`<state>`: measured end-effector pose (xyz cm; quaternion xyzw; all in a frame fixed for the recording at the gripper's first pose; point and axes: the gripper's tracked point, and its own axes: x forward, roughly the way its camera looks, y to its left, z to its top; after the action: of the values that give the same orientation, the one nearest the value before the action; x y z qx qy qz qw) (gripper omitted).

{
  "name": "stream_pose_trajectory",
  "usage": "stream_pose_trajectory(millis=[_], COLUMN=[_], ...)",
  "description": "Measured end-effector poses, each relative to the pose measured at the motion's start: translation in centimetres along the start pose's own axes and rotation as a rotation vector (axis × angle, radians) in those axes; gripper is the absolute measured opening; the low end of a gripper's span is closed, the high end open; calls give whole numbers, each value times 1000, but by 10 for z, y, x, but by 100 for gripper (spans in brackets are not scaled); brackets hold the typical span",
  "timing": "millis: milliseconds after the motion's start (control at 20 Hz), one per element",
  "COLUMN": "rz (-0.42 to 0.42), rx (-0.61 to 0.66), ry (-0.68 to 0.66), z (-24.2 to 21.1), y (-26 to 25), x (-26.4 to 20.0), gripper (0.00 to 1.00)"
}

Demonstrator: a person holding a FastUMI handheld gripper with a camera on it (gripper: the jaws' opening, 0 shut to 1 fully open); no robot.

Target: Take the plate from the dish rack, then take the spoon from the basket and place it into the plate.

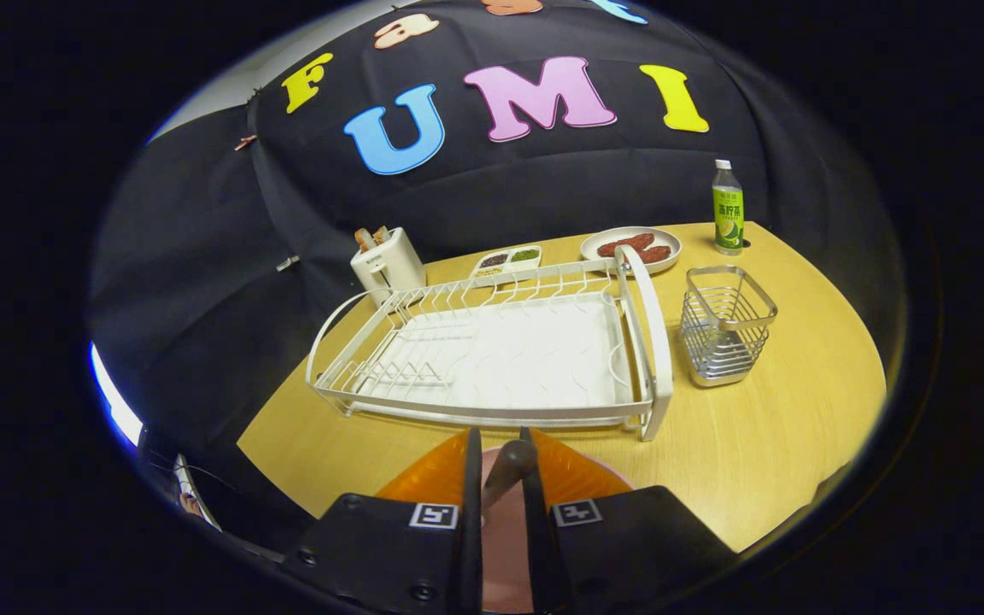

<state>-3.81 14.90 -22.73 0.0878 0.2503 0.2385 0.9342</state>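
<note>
I see my tool (500,461) closed on the dark handle of the spoon (505,474), both fingers pressing it, right above the orange plate (582,478) that sits on the surface (765,444) near its front edge. Just beyond the fingers stands the white dish rack (492,350), its near rail close to the plate's far rim. To the right of the rack, apart from it, the wire basket (724,325) stands with open wood around it. Farther back sit a bottle (727,209), a dish of food (633,246) and a toaster (388,263).
</note>
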Motion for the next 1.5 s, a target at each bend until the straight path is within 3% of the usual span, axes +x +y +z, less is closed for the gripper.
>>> stream_pose_trajectory(millis=[50, 200, 250, 300, 400, 700, 1100, 1500], rz=[-14, -53, -65, -79, -102, -145, -201, -293], rx=[-6, -38, -52, -66, -84, -139, -224, -206], ry=[1, -2, -6, -10, -28, -108, -342, -530], z=[1, 3, 5, 8, 14, 50, 162, 264], y=[-5, -21, -25, -31, -40, -45, -32, -27], x=[-3, -13, -18, -23, -34, -62, -113, -170], gripper=[31, 71, 74, 88, 99, 99, 99, 100])
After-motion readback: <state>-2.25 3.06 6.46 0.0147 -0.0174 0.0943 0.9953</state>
